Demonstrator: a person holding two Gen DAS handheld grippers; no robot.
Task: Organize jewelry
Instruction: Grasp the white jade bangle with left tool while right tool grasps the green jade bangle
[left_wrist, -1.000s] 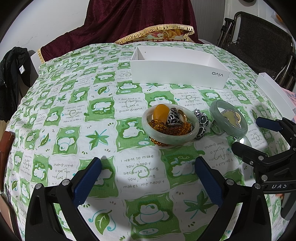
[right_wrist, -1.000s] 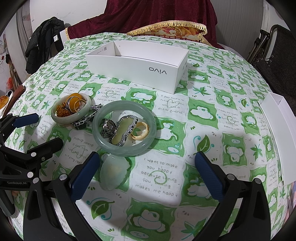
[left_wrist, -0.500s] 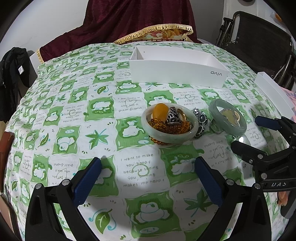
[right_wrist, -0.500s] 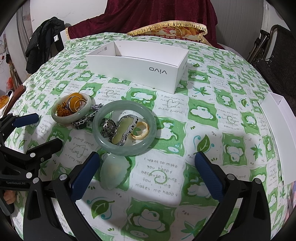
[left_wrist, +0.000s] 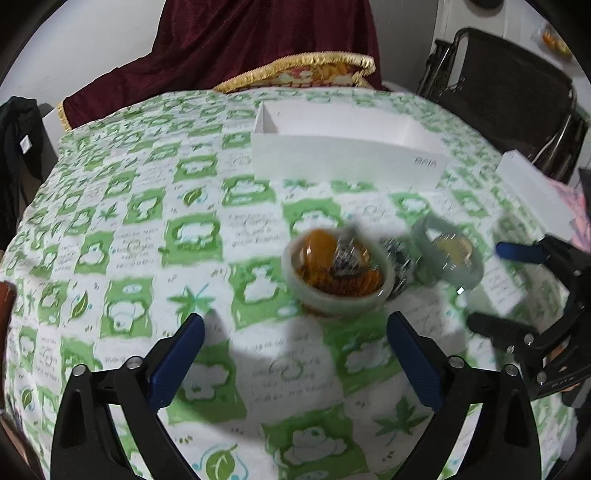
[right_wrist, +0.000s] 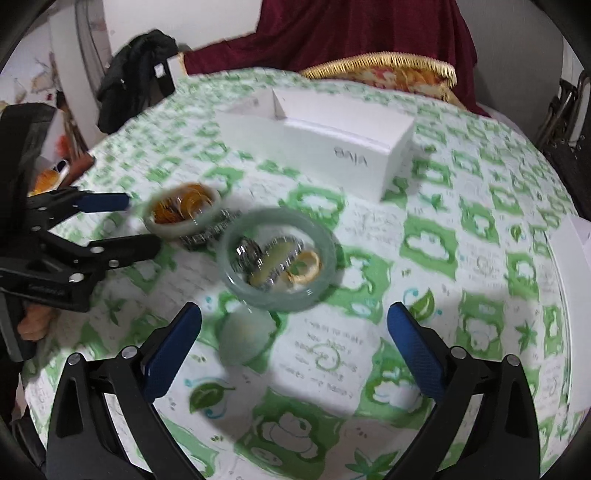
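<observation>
Hovering spread and empty, the left gripper (left_wrist: 295, 354) faces a pale jade bangle holding amber beads (left_wrist: 338, 275); the right gripper (right_wrist: 293, 343), equally spread, fronts a green jade bangle (right_wrist: 277, 258).

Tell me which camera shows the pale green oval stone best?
The right wrist view. The oval stone lies close by on the tablecloth, just in front of the green bangle, though blurred. In the left wrist view I cannot make it out.
</observation>
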